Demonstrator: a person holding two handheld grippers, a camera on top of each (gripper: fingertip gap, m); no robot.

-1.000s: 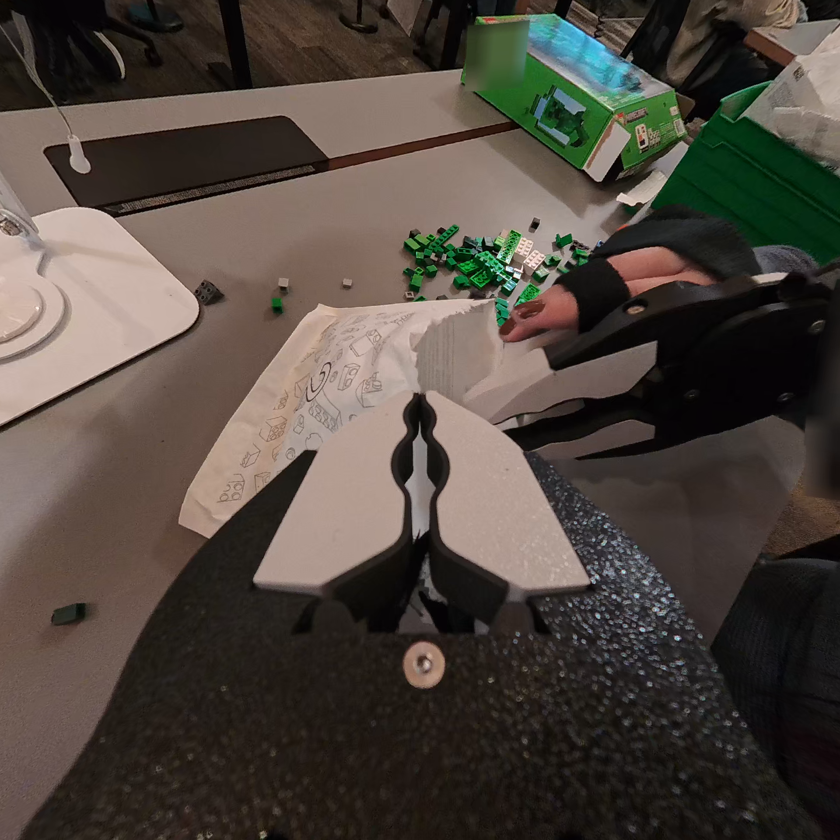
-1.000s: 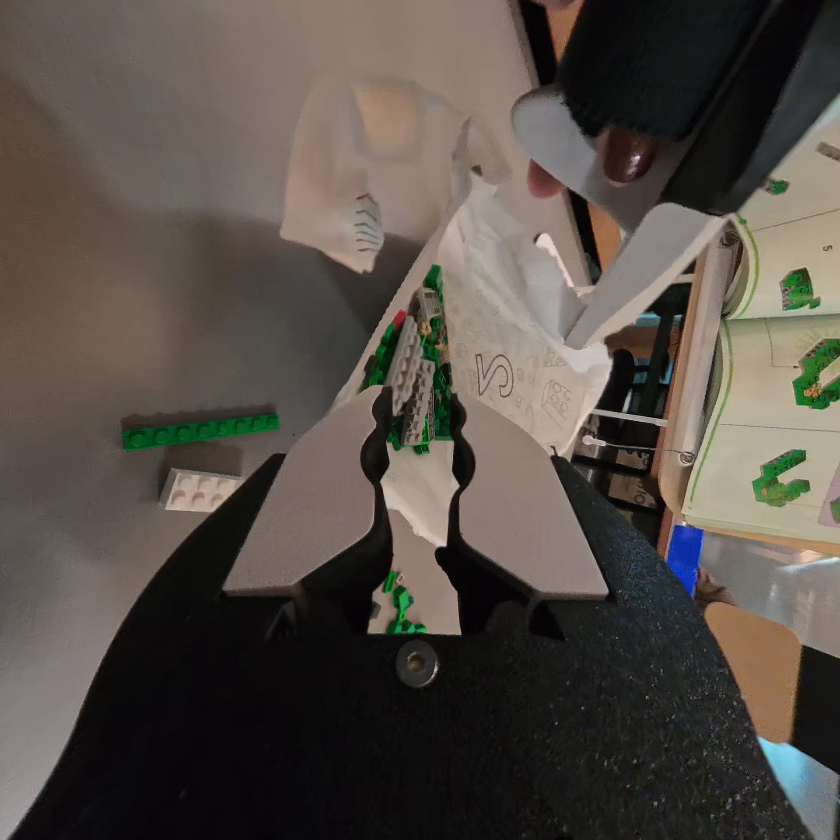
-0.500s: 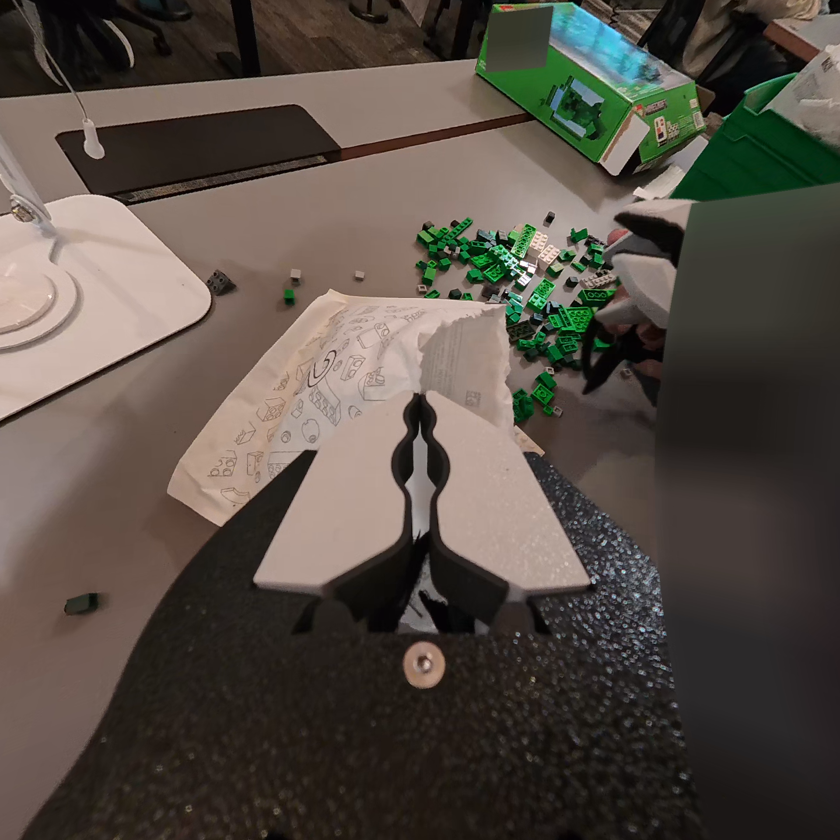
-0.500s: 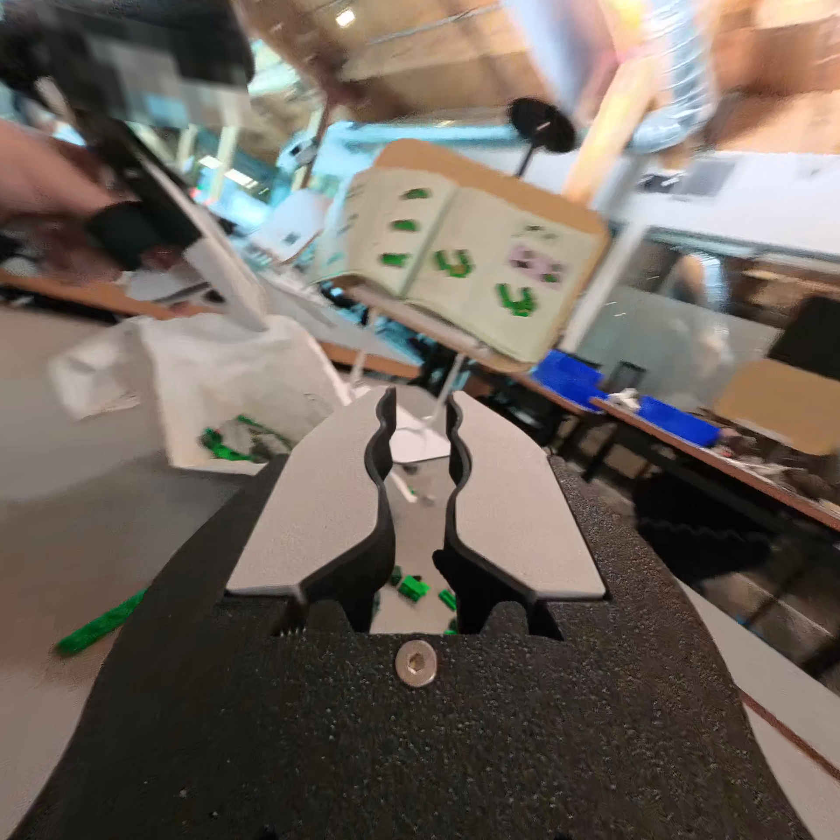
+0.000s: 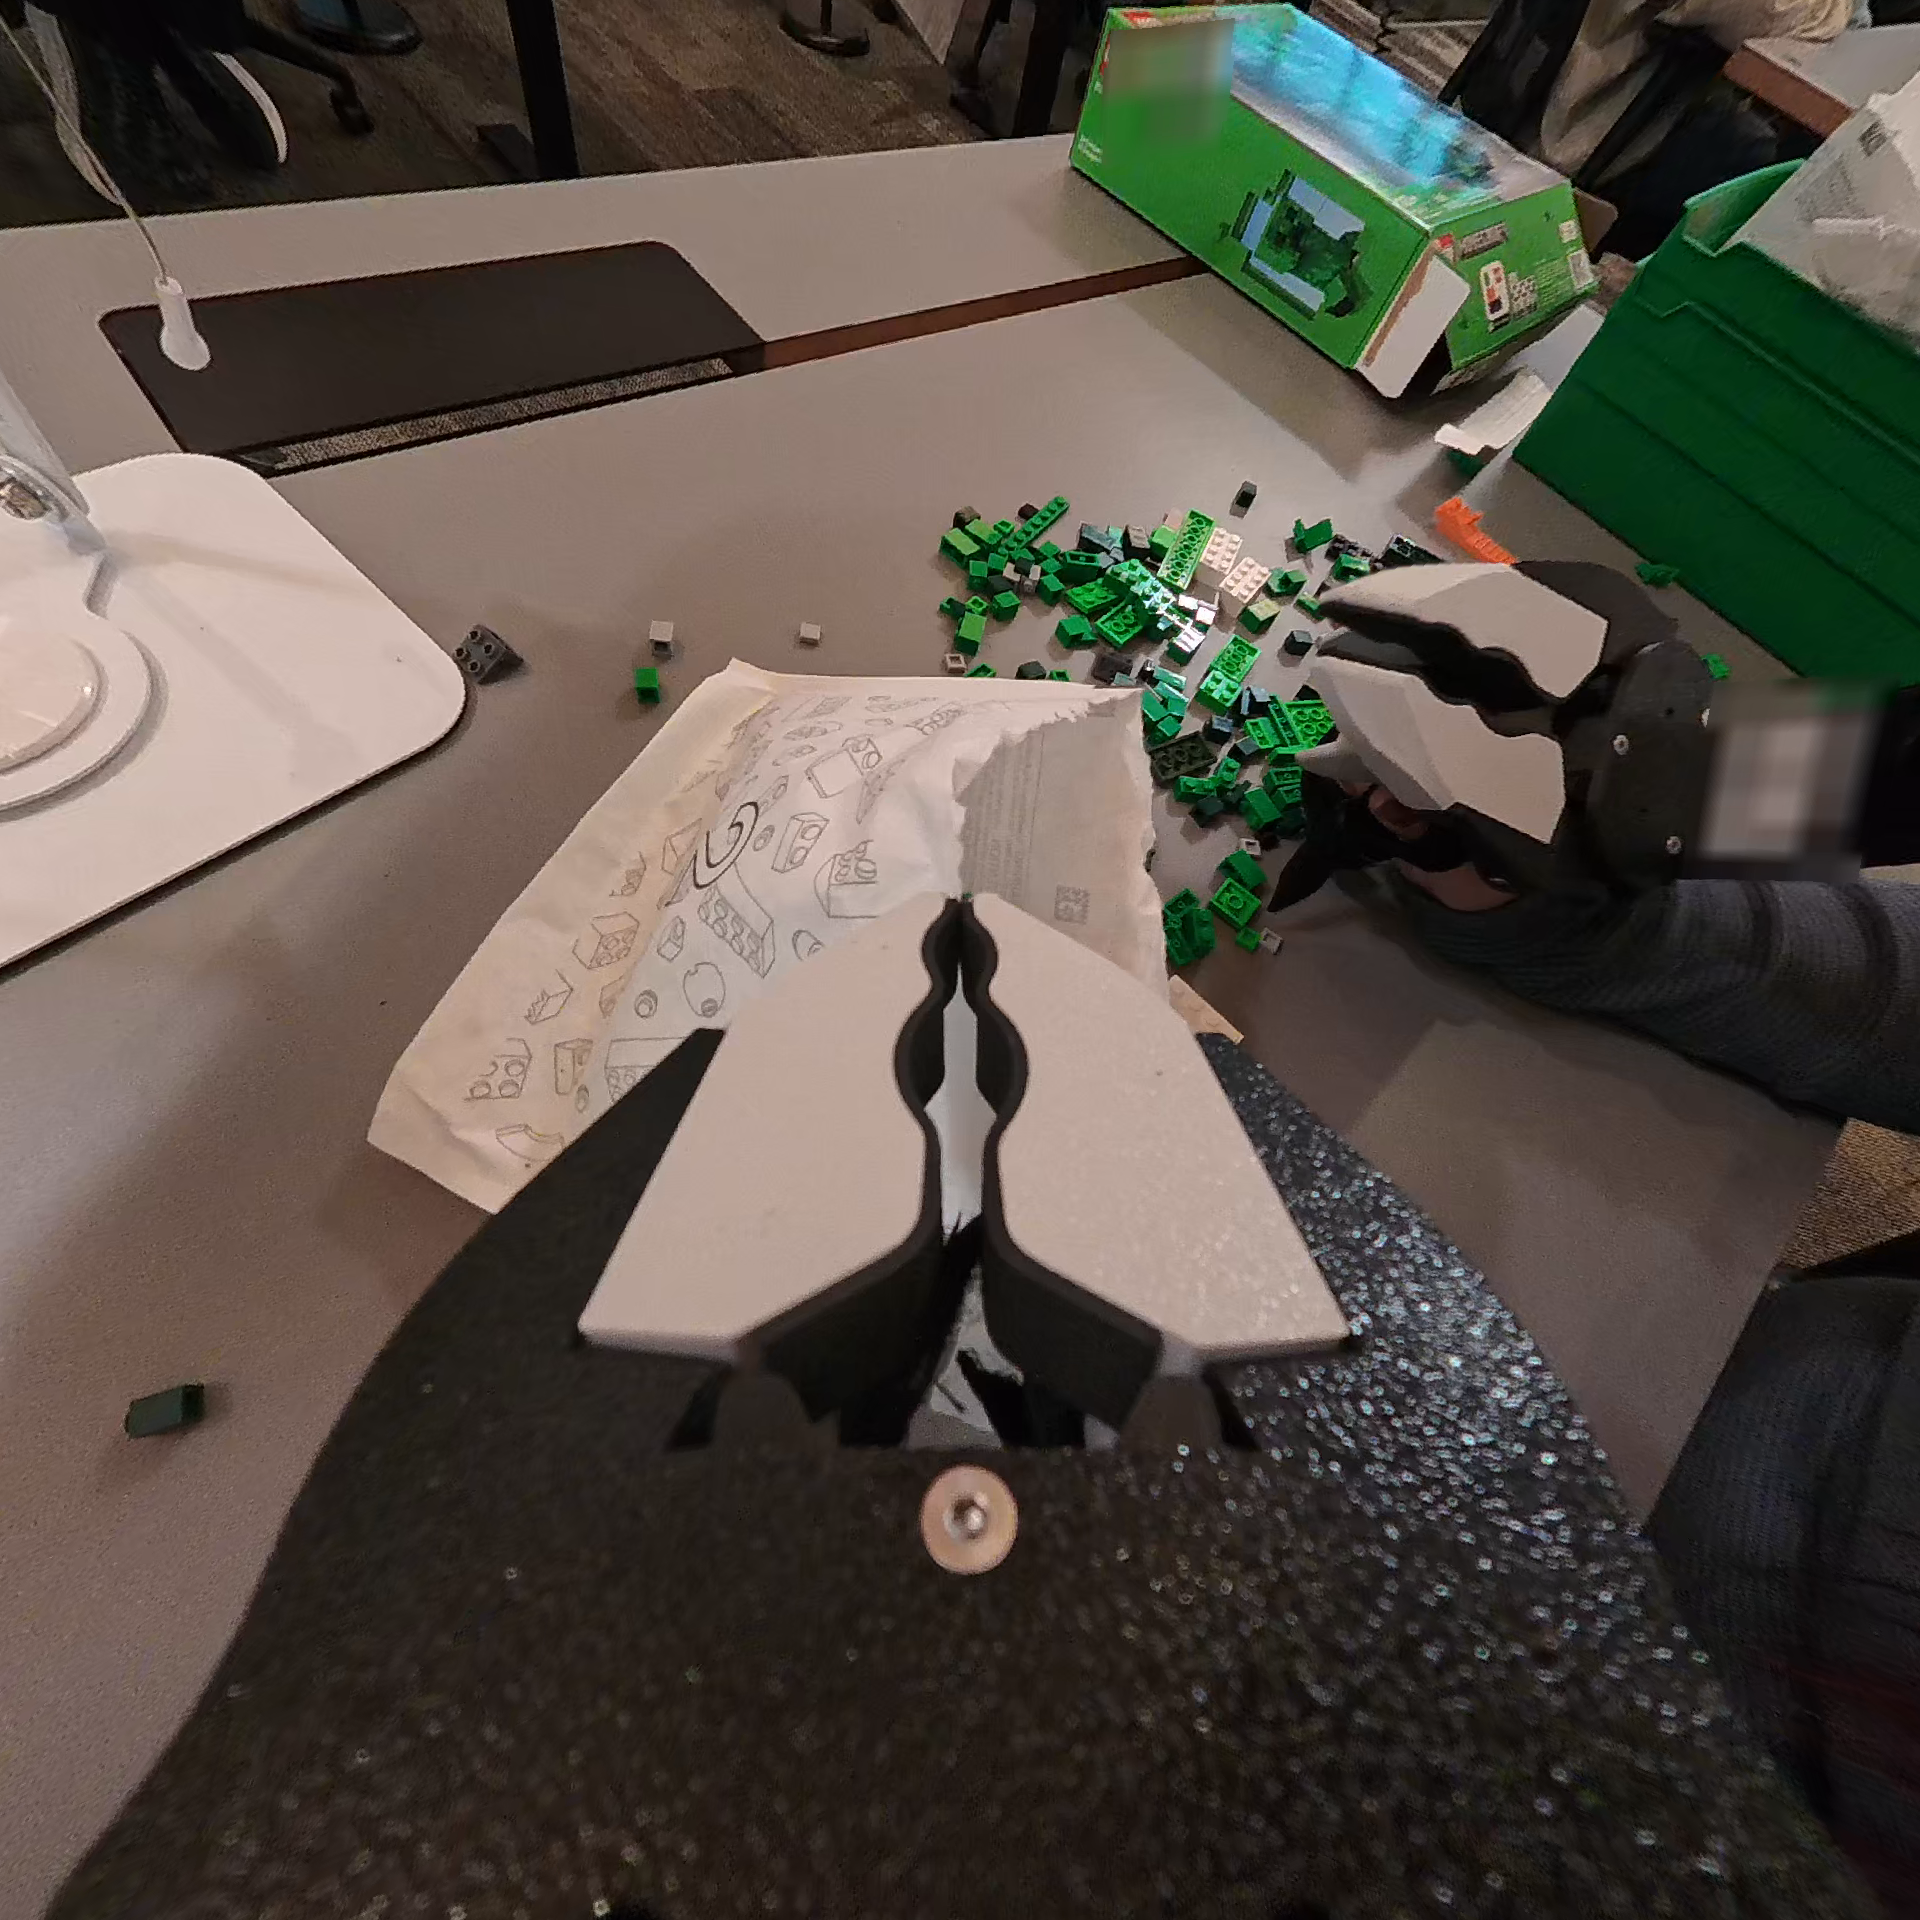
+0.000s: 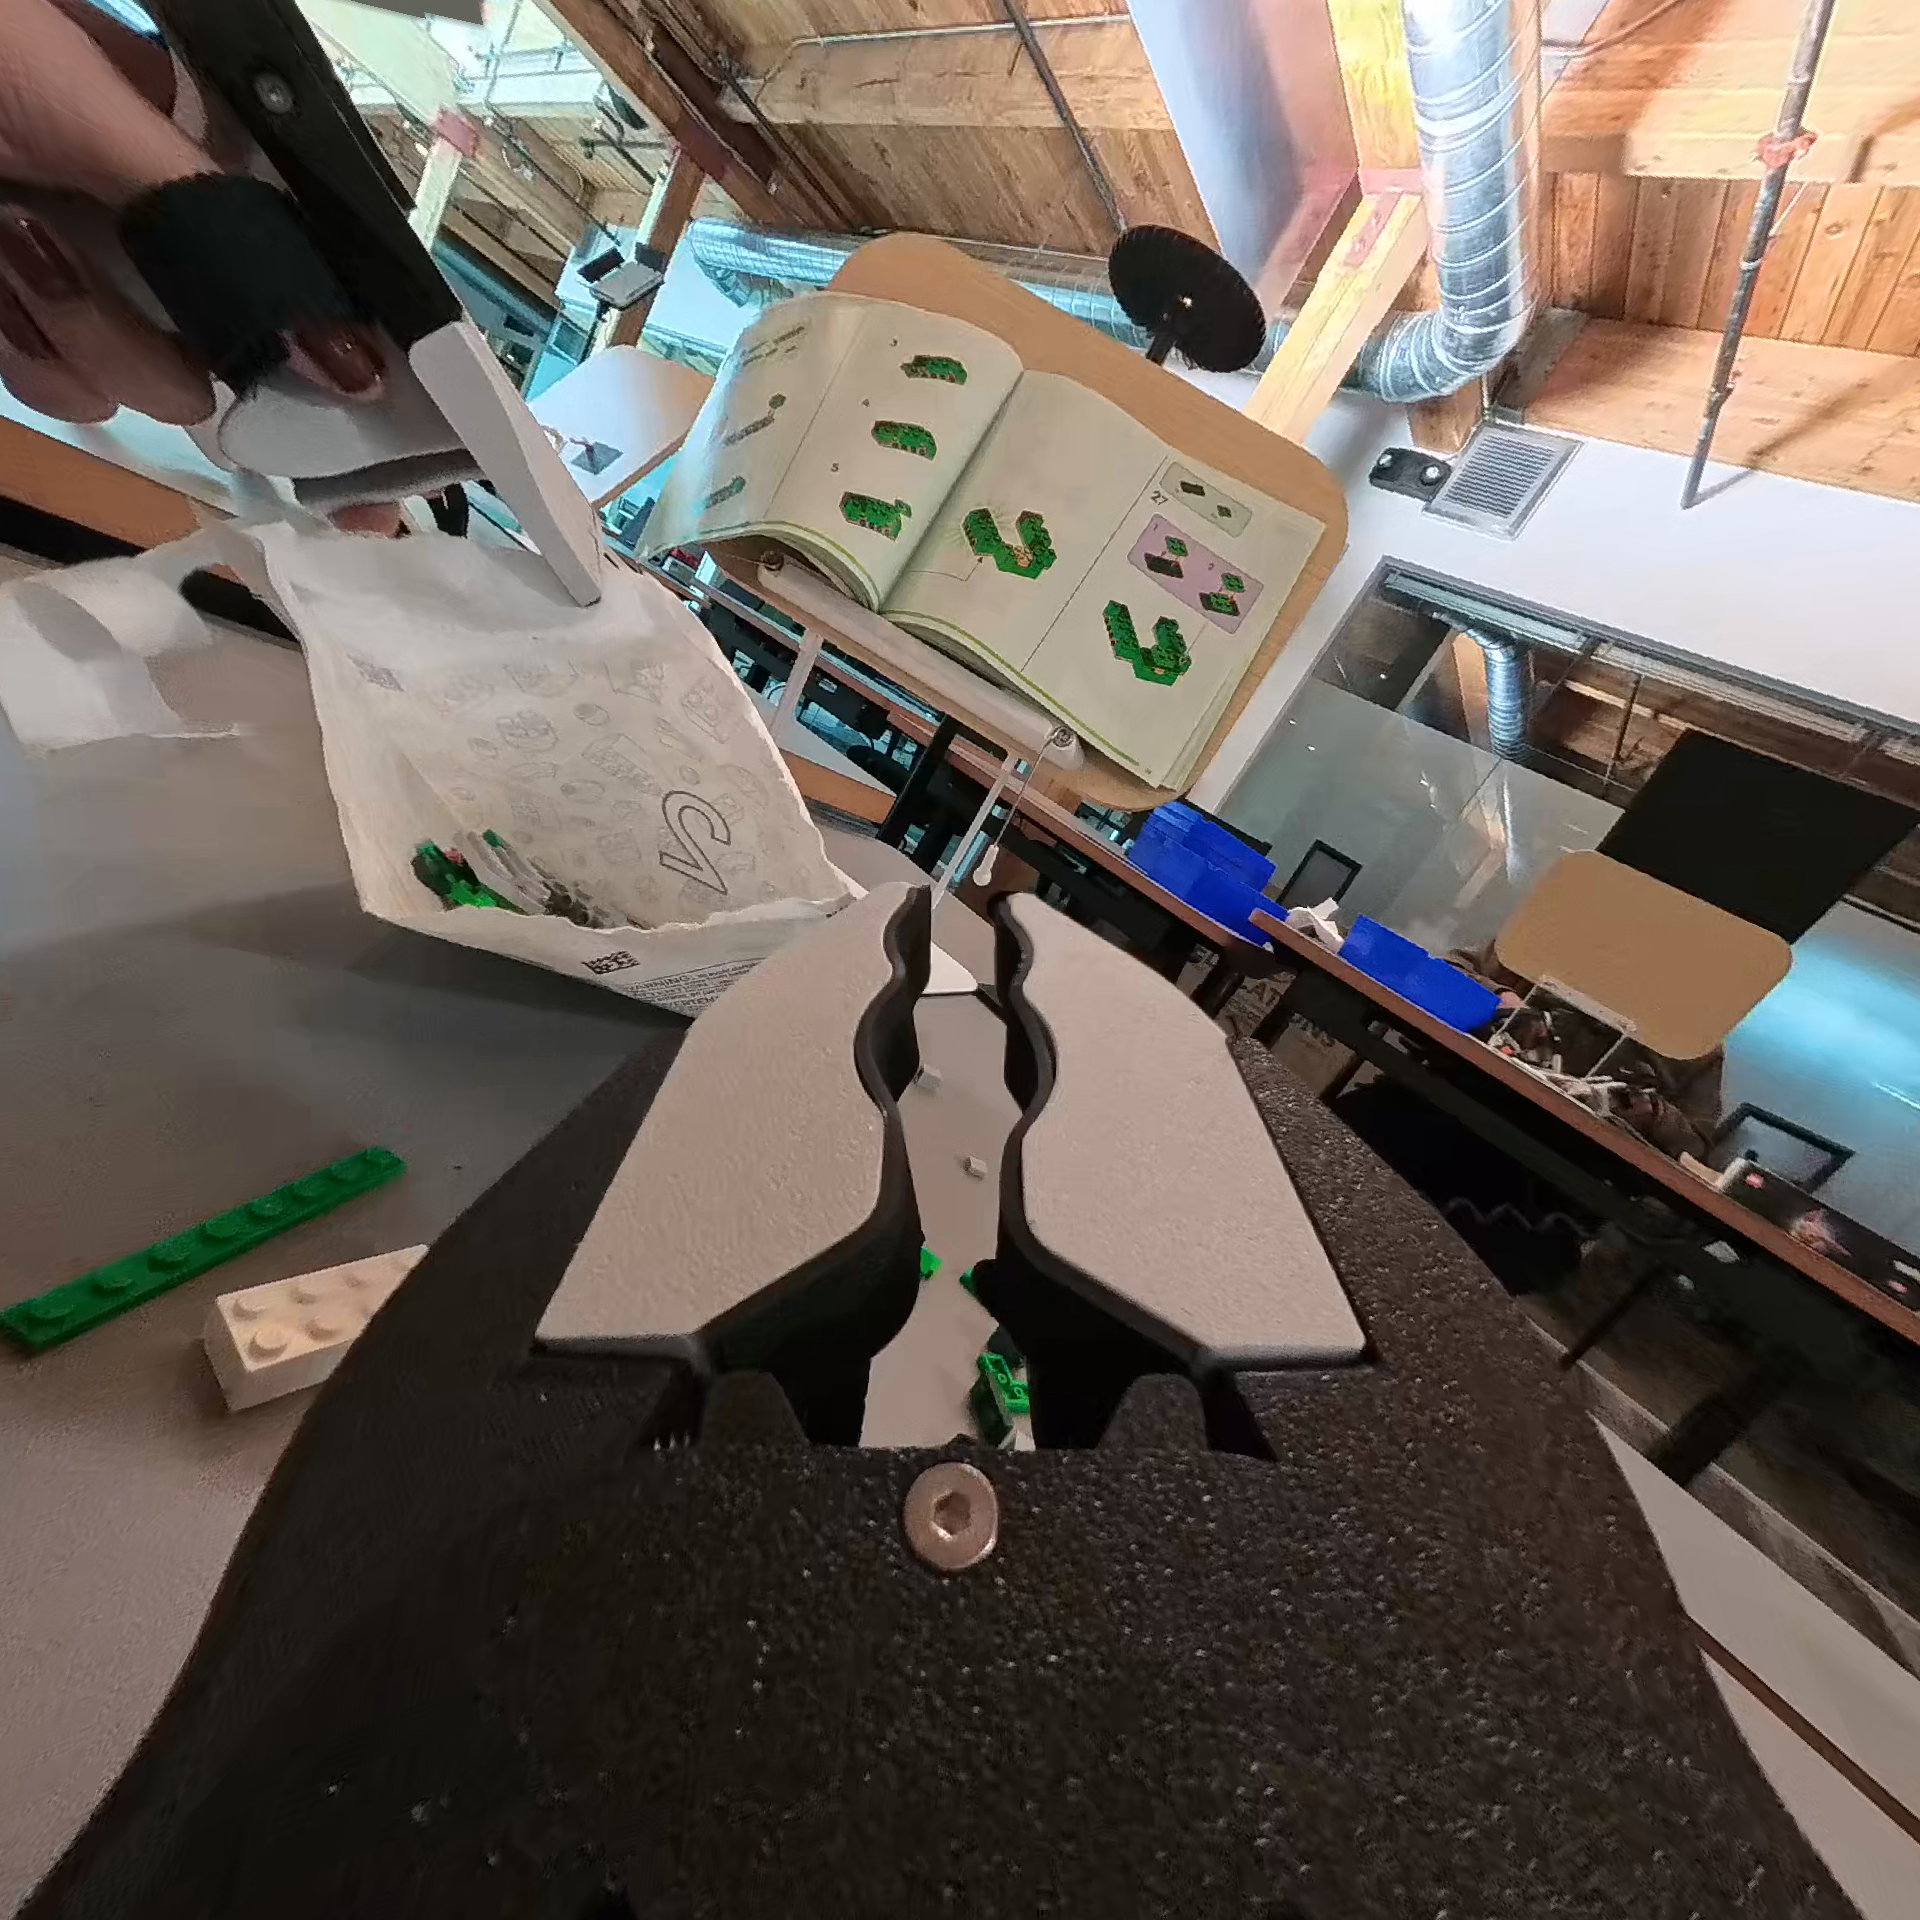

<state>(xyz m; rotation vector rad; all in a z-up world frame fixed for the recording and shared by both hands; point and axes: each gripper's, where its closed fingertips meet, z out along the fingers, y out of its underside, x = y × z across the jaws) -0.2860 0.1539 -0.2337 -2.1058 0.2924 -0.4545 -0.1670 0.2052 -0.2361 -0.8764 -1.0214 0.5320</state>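
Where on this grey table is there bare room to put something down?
The widest bare patch of the grey table lies between the white base plate and the paper bag, with only a dark green brick on it. There is also room beyond the bag, before the black mat. It is crowded at the brick pile by the right gripper.

paper bag [image 5: 790, 894] near edge hidden behind left tongs [image 5: 961, 914], green bin [image 5: 1766, 416] cut off by frame edge

paper bag [image 5: 790, 883]: large mark, fine print | green box [image 5: 1340, 223]: logos | open booklet [image 6: 1023, 540]: step numbers (wording withheld)
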